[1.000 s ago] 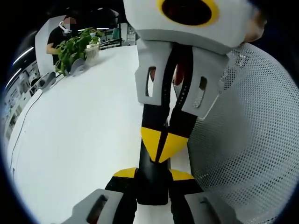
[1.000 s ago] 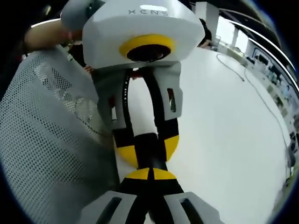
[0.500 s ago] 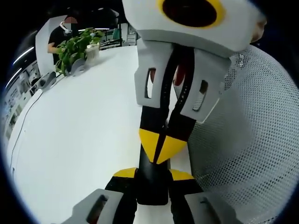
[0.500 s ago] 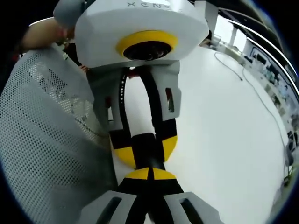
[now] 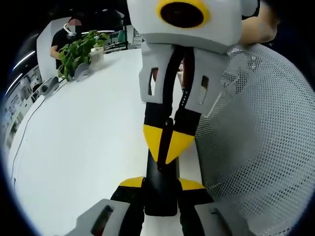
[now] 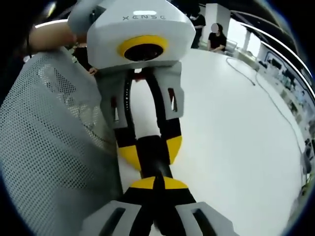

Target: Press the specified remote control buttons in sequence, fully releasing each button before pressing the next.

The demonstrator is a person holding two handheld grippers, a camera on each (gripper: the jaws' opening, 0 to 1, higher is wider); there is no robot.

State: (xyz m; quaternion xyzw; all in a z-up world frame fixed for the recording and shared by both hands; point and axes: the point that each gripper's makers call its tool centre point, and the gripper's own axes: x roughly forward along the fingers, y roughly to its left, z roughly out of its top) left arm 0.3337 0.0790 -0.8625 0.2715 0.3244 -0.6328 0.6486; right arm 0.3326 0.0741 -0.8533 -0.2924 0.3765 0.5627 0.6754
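Two tongs meet over the white tabletop [image 5: 83,137]. Left tongs [image 5: 160,184] grip the black remote [image 5: 160,189] by its near end. Right tongs [image 6: 155,184] are closed, tips on the remote [image 6: 152,157]. A mesh sleeve [image 5: 256,142] lies just beside; a plant [image 5: 78,51] stands far left.

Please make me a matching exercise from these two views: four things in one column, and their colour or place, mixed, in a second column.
1 remote control
2 plant
3 cable
4 mesh cloth

a green, near the far end of the table
b white, full of small holes
c black, between the jaws of the left gripper
d thin, lying on the table

Pairs: 1-c, 2-a, 3-d, 4-b
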